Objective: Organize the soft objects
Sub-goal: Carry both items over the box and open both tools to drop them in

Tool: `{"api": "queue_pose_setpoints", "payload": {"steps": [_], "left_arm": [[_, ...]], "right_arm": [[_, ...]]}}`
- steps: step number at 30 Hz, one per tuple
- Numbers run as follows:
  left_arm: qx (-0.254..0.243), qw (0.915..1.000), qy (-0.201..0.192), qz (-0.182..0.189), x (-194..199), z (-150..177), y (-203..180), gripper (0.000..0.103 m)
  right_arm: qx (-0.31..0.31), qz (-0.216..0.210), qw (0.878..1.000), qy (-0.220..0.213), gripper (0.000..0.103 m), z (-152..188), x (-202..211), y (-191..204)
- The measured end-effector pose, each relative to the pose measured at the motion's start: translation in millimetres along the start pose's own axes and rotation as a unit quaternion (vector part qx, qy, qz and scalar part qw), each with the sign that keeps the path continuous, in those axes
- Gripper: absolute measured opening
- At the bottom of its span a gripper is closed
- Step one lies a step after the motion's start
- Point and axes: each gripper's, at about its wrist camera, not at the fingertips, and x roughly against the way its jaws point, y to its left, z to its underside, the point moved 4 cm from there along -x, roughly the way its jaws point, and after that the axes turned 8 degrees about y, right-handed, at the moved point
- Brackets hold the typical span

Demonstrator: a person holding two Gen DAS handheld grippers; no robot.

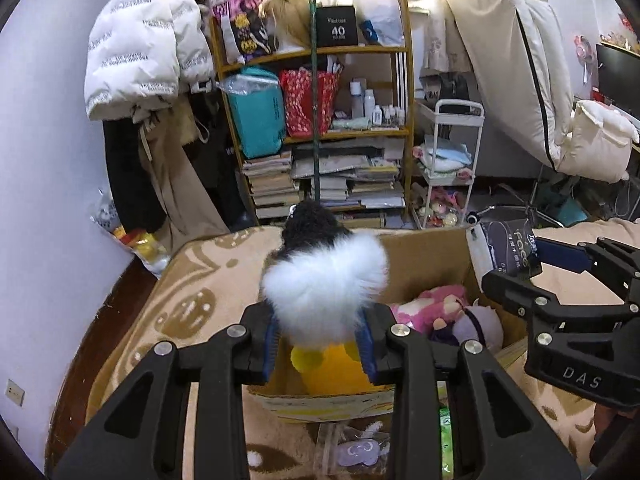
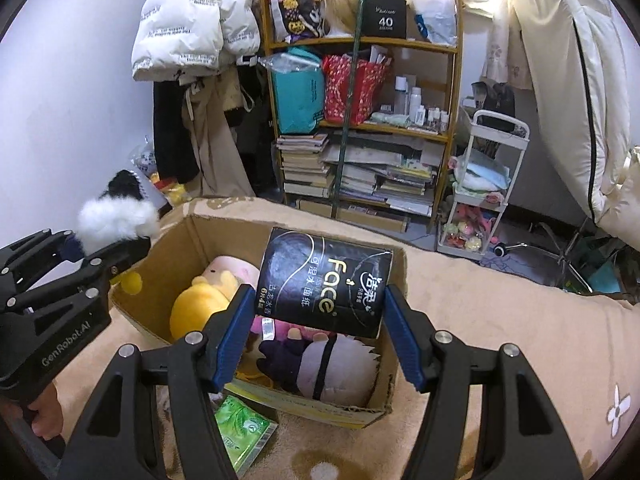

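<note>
My left gripper (image 1: 320, 344) is shut on a fluffy white and black plush (image 1: 320, 280) and holds it above the left end of an open cardboard box (image 1: 424, 256). The plush also shows in the right wrist view (image 2: 116, 220). My right gripper (image 2: 320, 332) is shut on a black tissue pack (image 2: 324, 280) marked "Face", held over the box (image 2: 376, 392). Inside the box lie a yellow plush (image 2: 196, 308), a pink plush (image 1: 432, 304) and a grey-haired dark doll (image 2: 332, 364).
The box sits on a beige patterned blanket (image 2: 500, 320). A green packet (image 2: 240, 428) lies in front of the box, and a small bagged purple item (image 1: 356, 448). A cluttered bookshelf (image 1: 320, 128), a white cart (image 1: 452, 168) and hanging coats (image 1: 140, 48) stand behind.
</note>
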Motion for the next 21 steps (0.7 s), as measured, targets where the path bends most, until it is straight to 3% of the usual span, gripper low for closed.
{"api": "queue_pose_setpoints", "payload": {"steps": [9,12,15,17,21], "left_arm": [[0.018,0.9990,0.035,0.022,-23,9,6,0.036],[0.025,0.9989,0.033,0.022,-21,9,8,0.042],[0.026,0.9993,0.023,0.016,-15,9,9,0.055],[0.026,0.9995,0.019,0.010,-11,9,11,0.057],[0.034,0.9992,0.020,0.004,-2,11,17,0.065]], "right_arm": [[0.008,0.006,0.999,0.034,0.069,9,-22,0],[0.002,0.003,0.999,0.039,0.070,11,-22,-1],[0.000,0.006,0.999,0.038,0.070,11,-18,-1],[-0.001,0.007,0.999,0.038,0.070,12,-15,-1],[-0.011,0.005,0.999,0.033,0.081,13,-7,0]]}}
